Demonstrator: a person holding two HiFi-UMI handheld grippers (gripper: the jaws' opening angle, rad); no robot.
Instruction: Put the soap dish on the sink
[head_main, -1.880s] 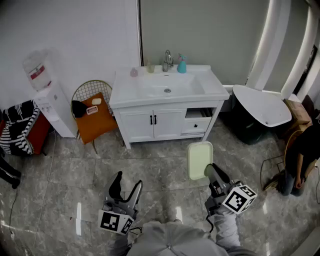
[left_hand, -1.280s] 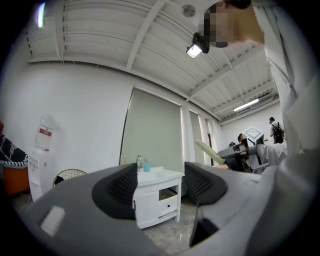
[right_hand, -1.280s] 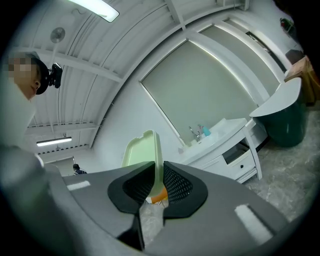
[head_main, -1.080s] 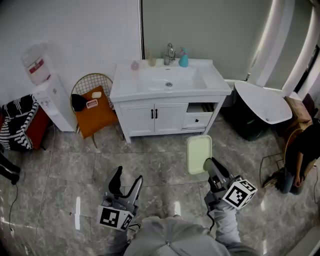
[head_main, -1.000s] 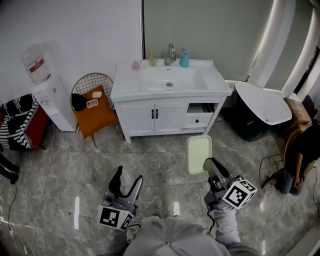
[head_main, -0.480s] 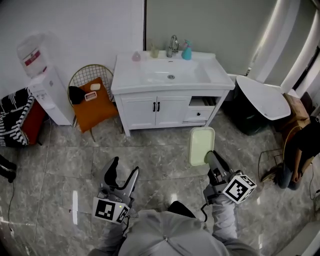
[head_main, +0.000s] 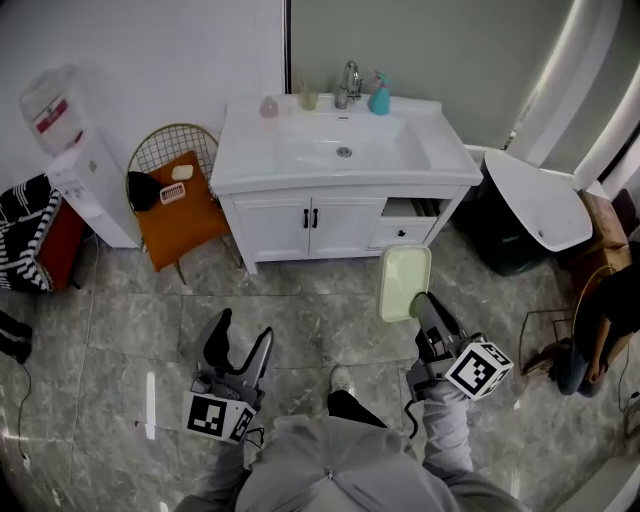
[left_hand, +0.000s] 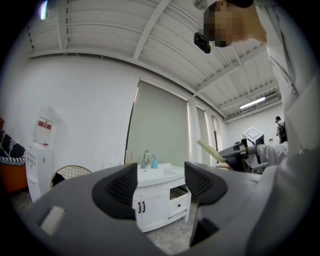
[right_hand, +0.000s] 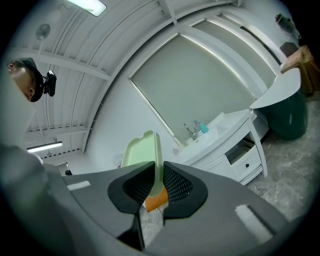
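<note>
**Soap dish (head_main: 404, 283) gripped in the right claw, well short of the sink**

The soap dish is a pale green, shallow tray with rounded corners. It is carried in the air above the tiled floor, near the front of the white cabinet and below its half-open drawer (head_main: 405, 208). The right claw (head_main: 420, 305) is closed narrowly on the near short end of the dish, its pads pressing the two faces, so most of the dish sticks out past the jaws toward the far wall. The left claw (head_main: 240, 335) hangs low on the left with its jaws wide apart and nothing between them.

The sink (head_main: 250, 160) stands at the far side. Its flat rim is bare on the left and right of the basin. A faucet (head_main: 350, 80), a teal spray bottle (head_main: 379, 97) and two small items line the back edge.

The dish looks thin, stiff and light, probably plastic, so weight should be no trouble. Its smooth faces may slip, and an end grip leaves a long overhang that could swing or twist in the pads. A hold across the rim nearer the middle would be steadier. It likely survives a bump, though it should go down flat on the bare rim, not on its edge.
</note>
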